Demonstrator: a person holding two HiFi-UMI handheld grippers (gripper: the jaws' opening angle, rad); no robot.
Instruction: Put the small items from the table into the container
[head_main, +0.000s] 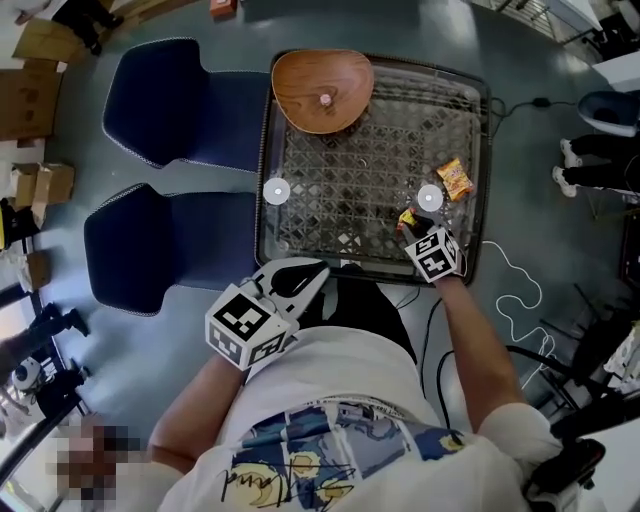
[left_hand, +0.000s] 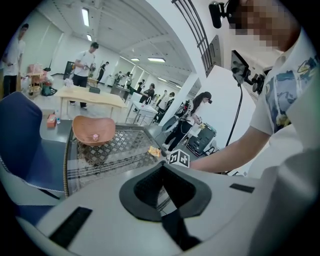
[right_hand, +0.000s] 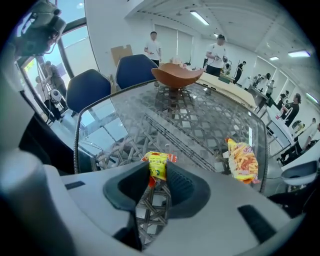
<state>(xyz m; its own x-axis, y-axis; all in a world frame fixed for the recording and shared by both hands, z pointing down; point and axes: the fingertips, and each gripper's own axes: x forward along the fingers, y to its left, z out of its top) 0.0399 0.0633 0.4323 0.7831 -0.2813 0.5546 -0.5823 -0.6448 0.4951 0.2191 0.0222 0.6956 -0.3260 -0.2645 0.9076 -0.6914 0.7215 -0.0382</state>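
A wooden bowl (head_main: 322, 90) stands at the far left corner of the glass table (head_main: 266, 150), with a small pink item (head_main: 325, 99) inside it. An orange snack packet (head_main: 455, 180) lies near the table's right edge. Near the front right, my right gripper (head_main: 410, 228) points steeply down, shut on a small yellow and red packet (right_hand: 157, 165) that lies on the glass. The orange packet (right_hand: 243, 161) is just right of those jaws. My left gripper (head_main: 318, 270) hovers shut and empty at the table's front edge, facing the bowl (left_hand: 93, 131).
Two blue chairs (head_main: 170, 100) (head_main: 150, 245) stand left of the table. Round white discs (head_main: 277, 190) sit under the glass. A white cable (head_main: 520, 300) lies on the floor at the right. Several people stand in the room beyond the table.
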